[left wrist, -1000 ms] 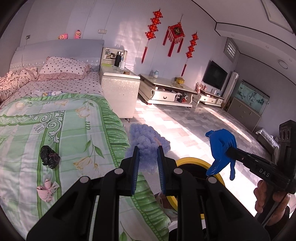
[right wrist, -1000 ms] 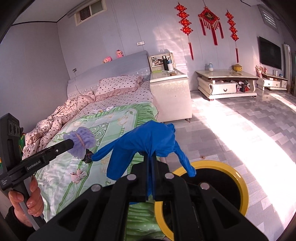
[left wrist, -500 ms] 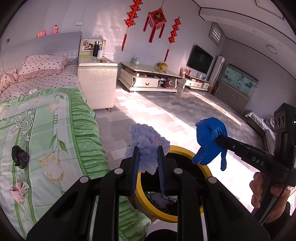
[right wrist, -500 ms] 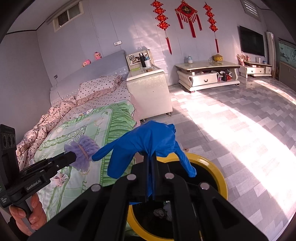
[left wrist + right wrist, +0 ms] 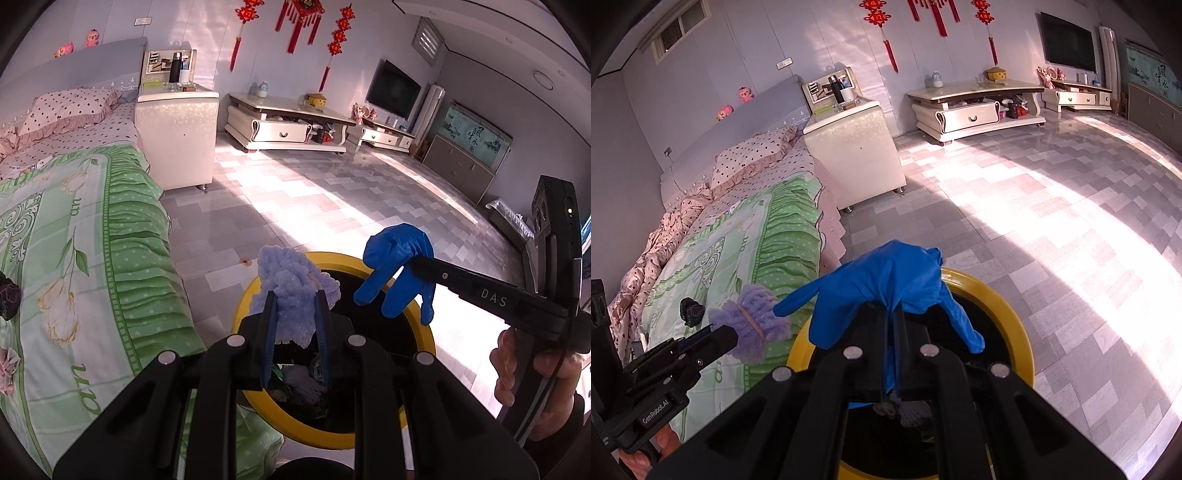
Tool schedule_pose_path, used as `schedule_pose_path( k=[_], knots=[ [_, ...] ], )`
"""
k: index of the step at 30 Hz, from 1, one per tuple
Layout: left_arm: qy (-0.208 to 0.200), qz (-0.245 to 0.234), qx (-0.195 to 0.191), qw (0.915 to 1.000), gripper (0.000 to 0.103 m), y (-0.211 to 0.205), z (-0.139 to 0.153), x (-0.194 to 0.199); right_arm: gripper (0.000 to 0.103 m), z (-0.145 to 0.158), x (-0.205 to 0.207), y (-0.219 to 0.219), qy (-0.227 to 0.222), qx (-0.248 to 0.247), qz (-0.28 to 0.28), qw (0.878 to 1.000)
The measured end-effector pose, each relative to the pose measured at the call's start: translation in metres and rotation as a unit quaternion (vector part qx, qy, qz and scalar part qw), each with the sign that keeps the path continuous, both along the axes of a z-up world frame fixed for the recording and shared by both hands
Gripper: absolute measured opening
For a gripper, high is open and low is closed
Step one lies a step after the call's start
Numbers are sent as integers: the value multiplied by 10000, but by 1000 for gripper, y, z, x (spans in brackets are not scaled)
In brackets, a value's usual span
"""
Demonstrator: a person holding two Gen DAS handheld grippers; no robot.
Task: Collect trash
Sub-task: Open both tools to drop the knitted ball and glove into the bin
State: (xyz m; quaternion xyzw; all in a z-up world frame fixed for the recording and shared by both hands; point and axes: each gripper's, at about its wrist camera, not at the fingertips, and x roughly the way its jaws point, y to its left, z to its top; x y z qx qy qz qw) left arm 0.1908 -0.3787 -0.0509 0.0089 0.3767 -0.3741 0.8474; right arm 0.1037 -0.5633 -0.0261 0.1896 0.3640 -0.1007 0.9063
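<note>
The bed (image 5: 85, 236) fills my nine o'clock, its green quilt hanging beside the yellow-rimmed bin (image 5: 424, 332) at six o'clock. My left gripper (image 5: 295, 314) pinches a fluffy purple wad (image 5: 291, 284) over the bin's near-left rim; my right gripper (image 5: 894, 325) is clamped on a limp blue glove (image 5: 882, 280) above the opening. I'd bring both fully over the dark mouth before letting go — the wad sits close to the rim and could catch the quilt edge. Trash already lies in the bottom. A black clump (image 5: 691, 312) and a pink scrap (image 5: 7, 369) wait on the quilt at nine o'clock — next pickups, I'd judge.
</note>
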Motion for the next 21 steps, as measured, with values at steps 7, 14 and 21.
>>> schedule_pose_path(
  k=[7,14,21],
  knots=[
    [178,-36,70,9998,20,-10,-22,4,2,-14,0,-13,156,143,-18,9998],
    [236,-1,66,9997,31,-9,-26,6,4,-15,-1,-15,191,150,-70,9997],
    [194,79,-15,9998,53,1,-20,4,26,-12,-5,-16,187,165,-216,9995]
  ],
)
